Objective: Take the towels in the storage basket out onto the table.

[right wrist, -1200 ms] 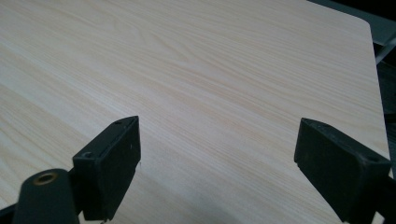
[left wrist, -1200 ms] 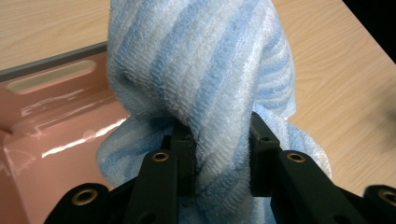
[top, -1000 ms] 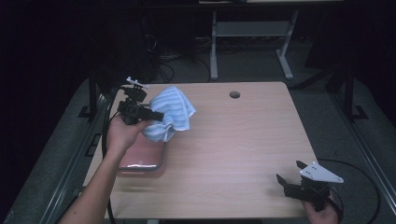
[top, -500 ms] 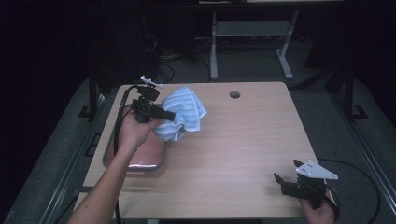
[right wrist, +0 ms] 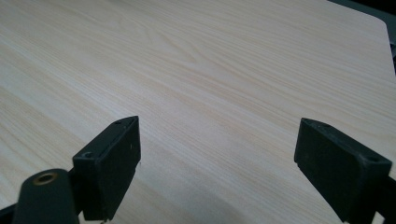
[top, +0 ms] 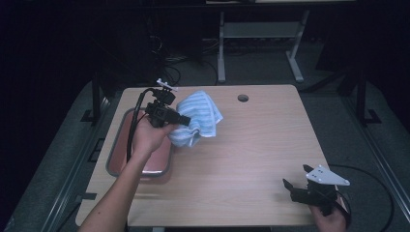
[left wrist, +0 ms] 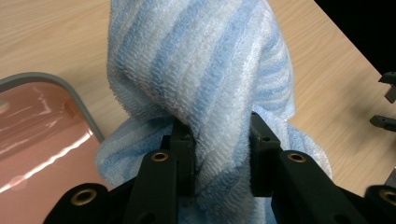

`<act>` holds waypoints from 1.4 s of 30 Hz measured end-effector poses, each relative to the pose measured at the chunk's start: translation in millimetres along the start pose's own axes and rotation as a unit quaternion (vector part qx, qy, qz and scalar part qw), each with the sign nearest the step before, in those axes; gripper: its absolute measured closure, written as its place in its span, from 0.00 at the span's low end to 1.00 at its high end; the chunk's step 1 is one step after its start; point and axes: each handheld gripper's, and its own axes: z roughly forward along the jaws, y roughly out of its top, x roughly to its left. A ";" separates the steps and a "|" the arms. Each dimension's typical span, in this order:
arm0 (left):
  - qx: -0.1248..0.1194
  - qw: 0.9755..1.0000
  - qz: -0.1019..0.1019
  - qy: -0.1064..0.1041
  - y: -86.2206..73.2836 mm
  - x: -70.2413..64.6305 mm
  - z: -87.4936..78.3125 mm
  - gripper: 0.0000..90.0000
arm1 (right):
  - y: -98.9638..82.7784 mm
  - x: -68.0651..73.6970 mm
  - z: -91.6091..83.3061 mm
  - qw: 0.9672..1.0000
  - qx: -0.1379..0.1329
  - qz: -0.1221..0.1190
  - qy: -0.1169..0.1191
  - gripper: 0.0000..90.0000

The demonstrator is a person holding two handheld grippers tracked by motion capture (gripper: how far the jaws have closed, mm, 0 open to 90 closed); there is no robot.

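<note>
Left gripper (top: 186, 119) clamped on blue striped towel (top: 198, 118); right gripper (top: 296, 180) idle, jaws wide apart.

Towel hangs bunched above the wooden table (top: 251, 145), just beside the red tray (top: 140, 162) at its left edge. Right gripper sits near the table's front right corner, holding nothing.

table (top: 241, 159): light wood top with a fine grain — rounded corners, mostly bare
hole (top: 243, 98): small and round, in the table top near the far edge
tray (top: 114, 147): grey rim, shiny reddish-pink inside — it lies at the left edge of the table, with light reflecting on its bottom
floor (top: 348, 111): dark grey, it goes around the table on every side
frame (top: 221, 48): pale metal legs with a shelf, standing on the floor behind the table
background: very dark, details cannot be told
</note>
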 end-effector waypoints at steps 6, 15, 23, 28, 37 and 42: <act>0.003 1.000 0.005 -0.003 4.2 -3.7 6.2 0.77 | 0.1 0.7 -0.2 1.000 0.001 -0.001 0.001 0.16; 0.010 1.000 0.012 -0.007 9.9 -14.4 17.8 0.76 | -0.3 1.4 -1.5 1.000 -0.001 -0.006 0.001 0.16; 0.019 1.000 0.015 -0.015 12.4 -24.6 36.7 0.76 | -0.6 0.0 -2.5 1.000 -0.003 -0.005 0.002 0.16; 0.016 0.999 0.015 -0.023 13.8 -30.8 46.3 0.76 | -0.9 -0.4 -2.1 1.000 -0.003 -0.004 0.002 0.16; 0.022 0.999 0.015 -0.028 11.8 -39.0 57.8 0.76 | -2.0 -0.1 -3.4 1.000 -0.004 -0.001 0.003 0.16; 0.027 0.999 0.014 -0.029 12.2 -41.4 64.5 0.76 | -1.2 0.2 -2.5 1.000 -0.004 -0.004 0.005 0.16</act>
